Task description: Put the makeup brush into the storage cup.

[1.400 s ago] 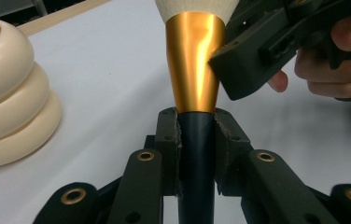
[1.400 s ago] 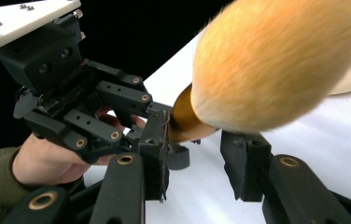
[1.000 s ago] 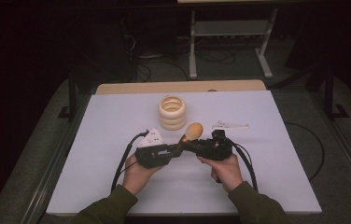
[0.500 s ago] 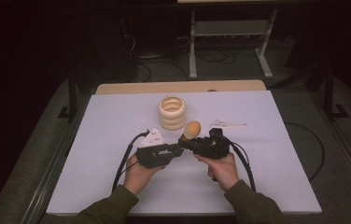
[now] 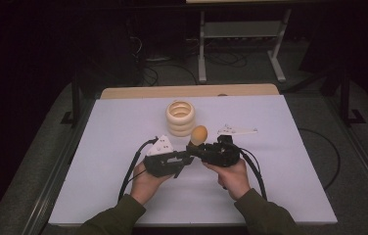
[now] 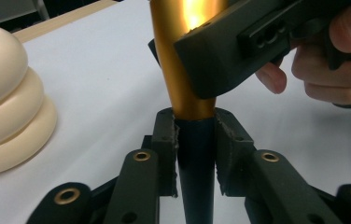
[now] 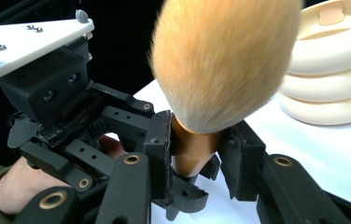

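Makeup brush (image 5: 198, 135) now upright betw. both tools, bristles up; 1 s ago it lay tilted toward ring stack. Left hand-held gripper (image 6: 196, 140) clamped on dark handle, jaws nearly closed. Right hand-held gripper (image 7: 197, 154) around gold ferrule; one jaw touching, other w/ small gap — prob. releasing or regrasping, can't tell which. Cream ring stack (image 5: 180, 117) just behind on bench (image 5: 99, 147). Looks like handover mid-way.
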`<state>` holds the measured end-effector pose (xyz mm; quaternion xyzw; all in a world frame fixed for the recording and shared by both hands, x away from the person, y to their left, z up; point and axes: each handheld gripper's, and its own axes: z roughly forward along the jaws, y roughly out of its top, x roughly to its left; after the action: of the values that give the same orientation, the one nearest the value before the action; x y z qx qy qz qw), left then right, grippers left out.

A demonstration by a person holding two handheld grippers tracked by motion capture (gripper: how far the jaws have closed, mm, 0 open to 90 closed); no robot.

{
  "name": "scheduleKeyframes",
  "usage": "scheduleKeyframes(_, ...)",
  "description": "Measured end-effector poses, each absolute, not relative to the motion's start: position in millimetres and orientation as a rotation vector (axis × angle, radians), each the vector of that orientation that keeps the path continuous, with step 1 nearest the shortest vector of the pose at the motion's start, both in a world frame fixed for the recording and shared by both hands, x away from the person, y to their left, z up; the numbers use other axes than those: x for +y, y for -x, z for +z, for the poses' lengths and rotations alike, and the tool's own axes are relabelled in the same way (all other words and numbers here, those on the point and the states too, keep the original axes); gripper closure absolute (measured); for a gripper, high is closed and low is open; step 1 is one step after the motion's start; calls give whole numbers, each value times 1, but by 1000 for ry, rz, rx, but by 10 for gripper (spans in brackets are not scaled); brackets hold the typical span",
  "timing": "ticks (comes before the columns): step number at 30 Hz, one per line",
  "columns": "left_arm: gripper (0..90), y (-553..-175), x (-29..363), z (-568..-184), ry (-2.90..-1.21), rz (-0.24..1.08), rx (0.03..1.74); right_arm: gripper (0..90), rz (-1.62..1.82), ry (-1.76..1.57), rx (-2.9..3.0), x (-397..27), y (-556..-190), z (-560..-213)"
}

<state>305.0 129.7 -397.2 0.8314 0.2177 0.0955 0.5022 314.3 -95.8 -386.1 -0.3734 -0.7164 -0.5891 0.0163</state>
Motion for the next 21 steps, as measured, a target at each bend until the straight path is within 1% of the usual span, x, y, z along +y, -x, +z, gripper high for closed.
scheduleKeyframes(5, 561, -306, 131, -397, -2001, 217, 522, 650, -1821, 1159, -2254, -98, -314, -384)
scheduleKeyframes(13, 368, -307, 140, -393, -1971, 186, 505, 651, -1798, 1133, -2328, -103, -315, -380)
scheduleKeyframes(21, 239, -302, 152, -390, -1972, 165, 490, 651, -1808, 1126, -2386, -111, -315, -375)
